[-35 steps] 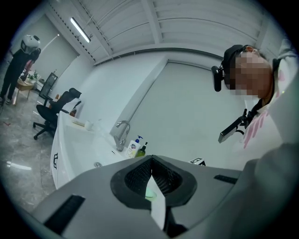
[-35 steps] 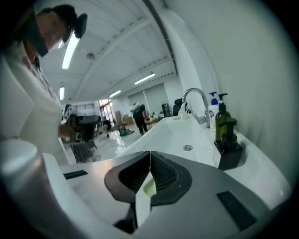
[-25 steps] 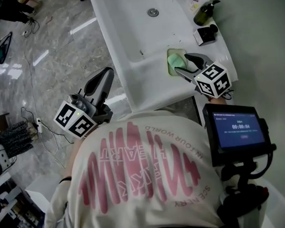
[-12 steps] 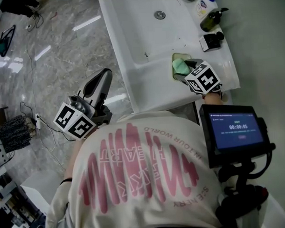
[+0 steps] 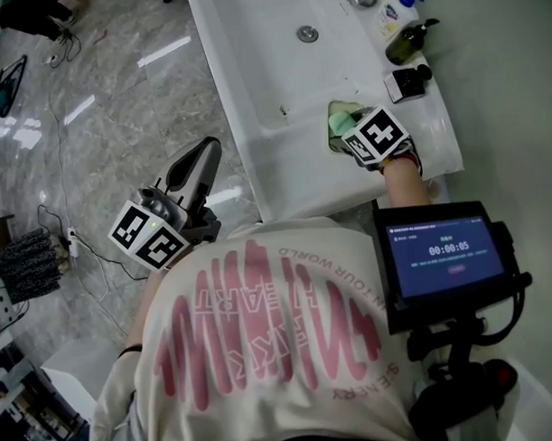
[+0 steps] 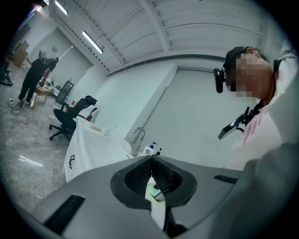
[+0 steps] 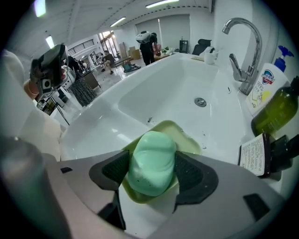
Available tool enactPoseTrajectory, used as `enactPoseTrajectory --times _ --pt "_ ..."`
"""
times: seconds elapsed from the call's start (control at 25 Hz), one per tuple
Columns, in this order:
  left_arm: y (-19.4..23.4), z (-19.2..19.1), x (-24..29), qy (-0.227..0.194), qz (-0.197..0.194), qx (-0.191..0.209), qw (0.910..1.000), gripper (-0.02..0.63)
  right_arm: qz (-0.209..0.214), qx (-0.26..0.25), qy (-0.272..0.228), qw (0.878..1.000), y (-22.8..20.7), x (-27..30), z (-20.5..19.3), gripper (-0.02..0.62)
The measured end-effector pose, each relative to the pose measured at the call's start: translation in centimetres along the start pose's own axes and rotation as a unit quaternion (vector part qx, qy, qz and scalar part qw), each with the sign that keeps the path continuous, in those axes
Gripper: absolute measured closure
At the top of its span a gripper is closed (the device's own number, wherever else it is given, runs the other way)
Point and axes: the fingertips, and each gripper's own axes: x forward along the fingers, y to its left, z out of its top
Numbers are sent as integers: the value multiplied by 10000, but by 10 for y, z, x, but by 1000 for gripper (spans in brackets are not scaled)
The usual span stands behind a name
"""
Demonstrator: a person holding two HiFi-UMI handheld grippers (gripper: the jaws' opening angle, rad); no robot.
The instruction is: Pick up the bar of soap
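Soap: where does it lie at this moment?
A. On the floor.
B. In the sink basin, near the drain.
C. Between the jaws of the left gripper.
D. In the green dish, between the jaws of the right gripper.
D: in the right gripper view the soap lies in the dish, with the jaws of the right gripper on either side of it.
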Motion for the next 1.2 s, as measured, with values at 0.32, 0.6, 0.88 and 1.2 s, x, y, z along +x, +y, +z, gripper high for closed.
enactPoseTrajectory --times 0.32,0.6,0.88,1.2 --pt "0 0 2 -21 -49 -15 10000 601 82 -153 198 9997 -3 3 2 305" --pt "-2 -2 1 -7 -68 -28 10000 601 176 -820 162 9963 4 4 2 305" --pt "-3 -2 3 -5 -73 -23 10000 601 309 -842 39 9960 7 8 4 305" --pt "-6 -3 3 -2 -80 -18 10000 601 181 -696 444 9964 4 7 7 305"
